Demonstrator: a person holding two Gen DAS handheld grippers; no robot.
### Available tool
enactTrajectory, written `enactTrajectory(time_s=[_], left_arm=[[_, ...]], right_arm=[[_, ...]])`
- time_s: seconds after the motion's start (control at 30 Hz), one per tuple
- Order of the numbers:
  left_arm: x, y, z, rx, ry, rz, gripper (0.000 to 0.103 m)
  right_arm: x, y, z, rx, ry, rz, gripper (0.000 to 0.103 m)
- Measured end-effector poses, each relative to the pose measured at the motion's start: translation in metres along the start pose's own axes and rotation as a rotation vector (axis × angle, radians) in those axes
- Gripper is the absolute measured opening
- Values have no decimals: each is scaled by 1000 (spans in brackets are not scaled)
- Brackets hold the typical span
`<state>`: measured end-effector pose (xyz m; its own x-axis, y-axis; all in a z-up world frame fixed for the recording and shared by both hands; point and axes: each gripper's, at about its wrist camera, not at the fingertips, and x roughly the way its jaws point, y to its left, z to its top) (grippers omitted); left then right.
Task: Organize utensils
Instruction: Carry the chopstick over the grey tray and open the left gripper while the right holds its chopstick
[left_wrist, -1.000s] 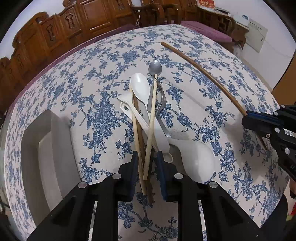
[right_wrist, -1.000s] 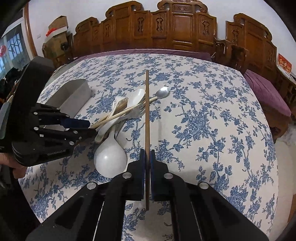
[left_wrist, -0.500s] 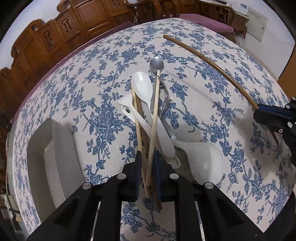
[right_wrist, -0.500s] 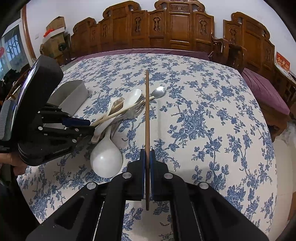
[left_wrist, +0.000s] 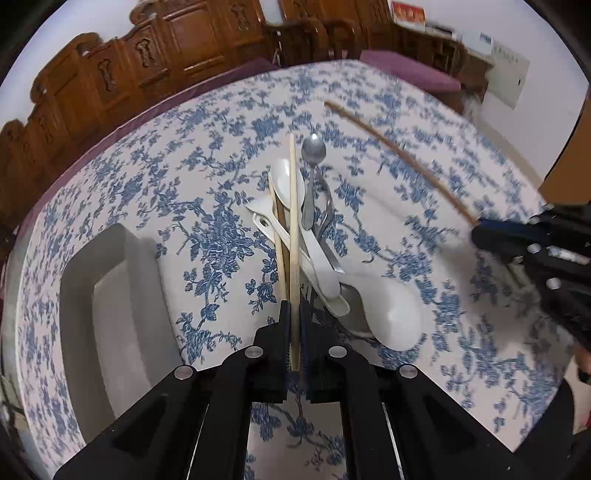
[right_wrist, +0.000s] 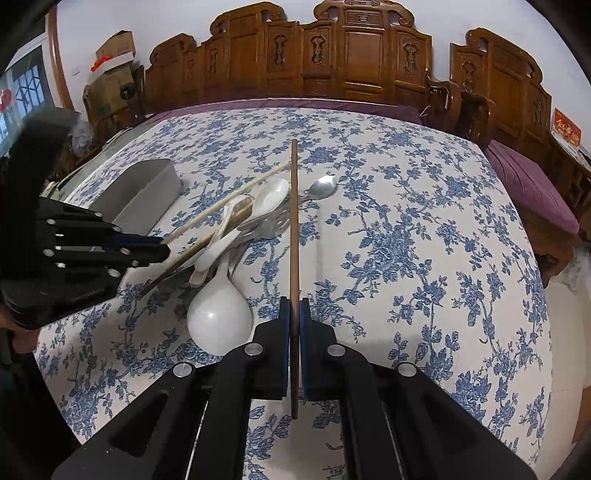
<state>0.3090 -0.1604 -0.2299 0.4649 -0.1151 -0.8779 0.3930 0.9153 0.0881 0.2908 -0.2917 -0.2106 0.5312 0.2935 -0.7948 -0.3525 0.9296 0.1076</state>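
My left gripper has its jaws closing tight on a pale wooden chopstick, whose pads press its near end. The stick's far end is raised above the pile of utensils. That pile holds a white spoon, a metal spoon, a big white rice spoon, another chopstick and a fork. My right gripper is shut on a dark brown chopstick and holds it above the floral tablecloth, right of the pile. The left gripper shows at the left in the right wrist view.
A grey rectangular tray lies on the tablecloth to the left of the pile, seen as a grey box in the right wrist view. Carved wooden chairs ring the far side of the round table. A purple cushion sits at the right.
The left jaws shut on the pale chopstick and lifted it; its far tip swung left off the metal spoon and now points straight ahead. The right gripper and dark chopstick stayed still.
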Motion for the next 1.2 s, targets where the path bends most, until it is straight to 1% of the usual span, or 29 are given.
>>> enactTrajectory(time_s=[0.2, 0.33, 0.53, 0.77, 0.93, 1.03, 1.2], left_arm=[[-33, 19, -13, -50, -57, -35, 4], [-49, 42, -21, -87, -80, -39, 4], [-71, 86, -46, -176, -103, -48, 4], [-66, 123, -73, -245, -68, -36, 4], [-63, 147, -89, -294, -69, -45, 4], [-56, 159, -95, -324, -56, -56, 4], [-48, 168, -100, -335, -47, -47, 4]], right_arm=[[-2, 22, 3, -32, 1, 13, 6], [-3, 45, 10, -58, 0, 25, 6], [-5, 81, 24, -98, -6, 49, 6], [2, 123, 36, -130, 1, 78, 6], [13, 152, 44, -166, 17, 98, 6], [21, 164, 49, -176, 31, 102, 6], [29, 179, 56, -188, 42, 110, 6]])
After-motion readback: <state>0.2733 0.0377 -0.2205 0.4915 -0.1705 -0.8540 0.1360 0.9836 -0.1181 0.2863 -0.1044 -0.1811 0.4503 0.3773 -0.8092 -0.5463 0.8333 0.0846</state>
